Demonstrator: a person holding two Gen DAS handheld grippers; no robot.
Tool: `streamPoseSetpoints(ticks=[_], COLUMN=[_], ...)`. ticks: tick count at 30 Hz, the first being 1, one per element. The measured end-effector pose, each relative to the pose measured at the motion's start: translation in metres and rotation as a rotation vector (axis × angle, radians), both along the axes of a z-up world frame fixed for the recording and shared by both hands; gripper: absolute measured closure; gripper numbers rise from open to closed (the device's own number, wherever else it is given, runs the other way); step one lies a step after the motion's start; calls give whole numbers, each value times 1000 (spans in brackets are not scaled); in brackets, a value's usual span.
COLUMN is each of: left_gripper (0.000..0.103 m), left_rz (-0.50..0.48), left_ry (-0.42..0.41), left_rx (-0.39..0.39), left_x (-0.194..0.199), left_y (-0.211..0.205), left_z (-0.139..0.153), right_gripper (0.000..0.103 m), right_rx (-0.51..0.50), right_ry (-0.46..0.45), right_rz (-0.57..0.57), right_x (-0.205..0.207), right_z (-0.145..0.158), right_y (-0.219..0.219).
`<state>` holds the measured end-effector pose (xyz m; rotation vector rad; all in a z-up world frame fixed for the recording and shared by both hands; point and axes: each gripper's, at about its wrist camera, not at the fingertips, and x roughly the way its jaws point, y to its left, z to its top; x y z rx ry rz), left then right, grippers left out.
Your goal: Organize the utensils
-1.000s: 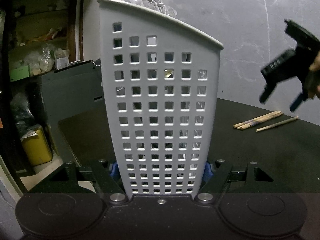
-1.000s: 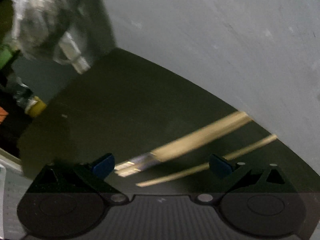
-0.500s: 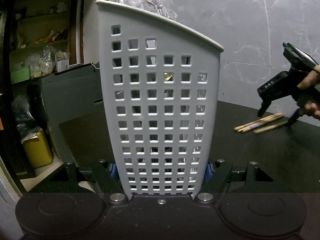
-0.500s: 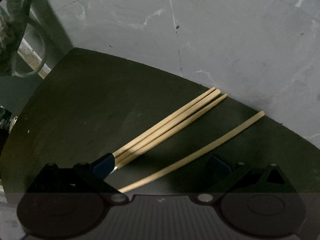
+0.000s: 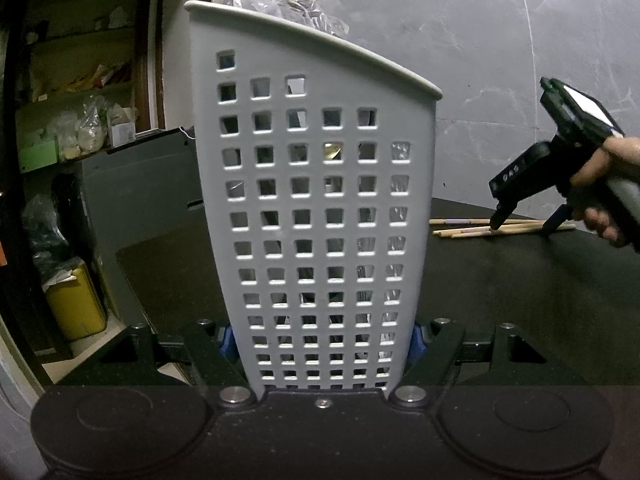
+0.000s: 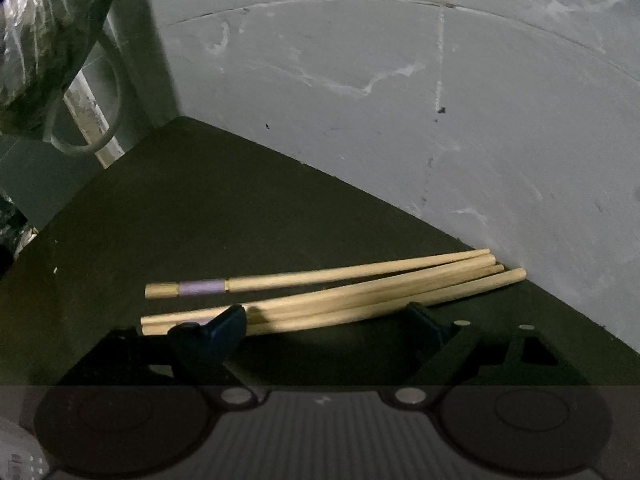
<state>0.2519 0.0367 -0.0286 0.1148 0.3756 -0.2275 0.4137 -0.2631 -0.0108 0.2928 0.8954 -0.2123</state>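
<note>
Chopsticks (image 6: pixel 336 292) are lying bunched on the dark surface (image 6: pixel 224 216) against the grey wall, at about three o'clock from the perforated holder (image 5: pixel 320 208). The left gripper (image 5: pixel 320 340) is clamping the holder's base upright. The right gripper (image 6: pixel 326 318), jaws wide but just closing in, is straddling the nearest sticks without pinching them. Next, I judge, comes closing fully and lifting. The holder's contents are hardly readable through its holes.
</note>
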Motion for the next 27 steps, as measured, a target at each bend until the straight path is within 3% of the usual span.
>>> streamPoseSetpoints(ticks=[2, 5, 10, 13, 18, 22, 27], left_gripper=[28, 27, 28, 28, 28, 28, 28], left_rz=[1, -1, 6, 8, 13, 13, 11], left_ry=[-3, -8, -5, -3, -2, -4, -5], left_rx=[11, 20, 13, 11, 10, 12, 16], left_x=[0, -1, 0, -1, -1, 0, -2], left_y=[-2, -3, -6, -6, -6, -7, -7], left_z=[-1, -1, -1, -1, 1, 1, 0], right_gripper=[13, 14, 5, 6, 17, 21, 36], right_rx=[25, 153, 74, 38, -103, -79, -76], right_ry=[22, 44, -22, -54, -24, -49, -103], right_rz=[14, 47, 178, 313, 413, 419, 462], right_x=[-1, -2, 6, 27, 36, 14, -28], right_z=[4, 18, 46, 40, 16, 11, 12], right_y=[-1, -12, -19, -20, -14, -20, -12])
